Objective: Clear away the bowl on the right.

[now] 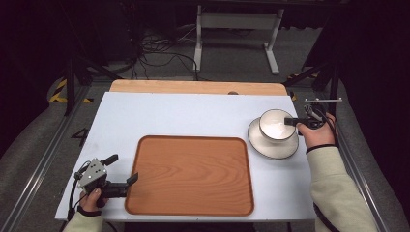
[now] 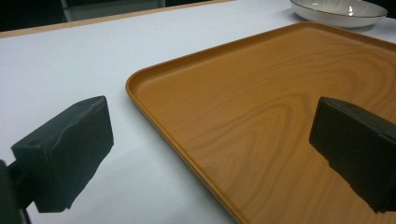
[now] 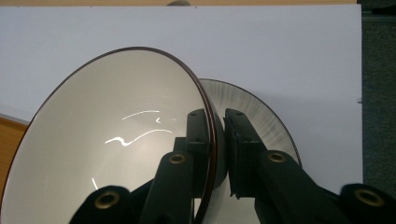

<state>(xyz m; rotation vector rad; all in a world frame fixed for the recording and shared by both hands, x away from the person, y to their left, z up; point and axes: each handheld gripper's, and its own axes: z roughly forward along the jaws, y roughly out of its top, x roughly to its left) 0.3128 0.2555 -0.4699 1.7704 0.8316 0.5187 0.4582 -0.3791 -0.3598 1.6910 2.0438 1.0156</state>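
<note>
Right hand-held gripper pinches the bowl rim, mouth up, above the plate.

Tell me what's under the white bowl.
A white plate lies beneath the bowl, which the right gripper pinches by its rim. The bowl covers the plate's middle, so contact can't be judged.

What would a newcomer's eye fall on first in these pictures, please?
Probably the white bowl at the table's right, its rim clamped by the right gripper above a white plate. Next, the big wooden tray in the middle, with the open left gripper at its near-left corner.
</note>
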